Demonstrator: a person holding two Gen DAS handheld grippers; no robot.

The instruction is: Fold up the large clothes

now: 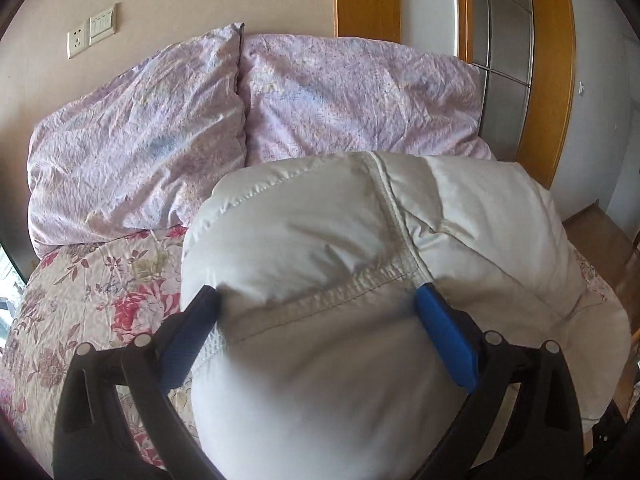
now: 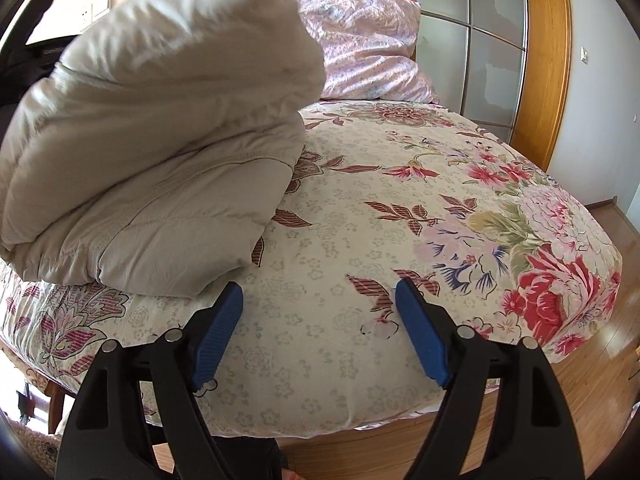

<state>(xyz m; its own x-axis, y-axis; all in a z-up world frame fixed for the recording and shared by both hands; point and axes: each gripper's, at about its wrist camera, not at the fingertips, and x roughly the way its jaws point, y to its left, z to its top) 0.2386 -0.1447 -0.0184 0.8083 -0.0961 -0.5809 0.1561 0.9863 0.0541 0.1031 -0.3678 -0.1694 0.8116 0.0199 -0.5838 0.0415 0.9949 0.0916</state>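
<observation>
A puffy off-white down jacket (image 1: 320,272) lies folded in a thick bundle on the floral bedsheet (image 1: 100,292). My left gripper (image 1: 318,300) has its blue fingers wide apart on either side of the bundle's near end, pressed against it. In the right wrist view the jacket (image 2: 160,132) sits stacked at the left of the bed. My right gripper (image 2: 318,296) is open and empty above the sheet (image 2: 360,208), just right of the jacket's near corner.
Two lilac pillows (image 1: 160,128) lean against the wall at the head of the bed. A wooden-framed glass door (image 2: 492,40) stands beyond the bed. The bed's near edge and wooden floor (image 2: 608,344) show at the right.
</observation>
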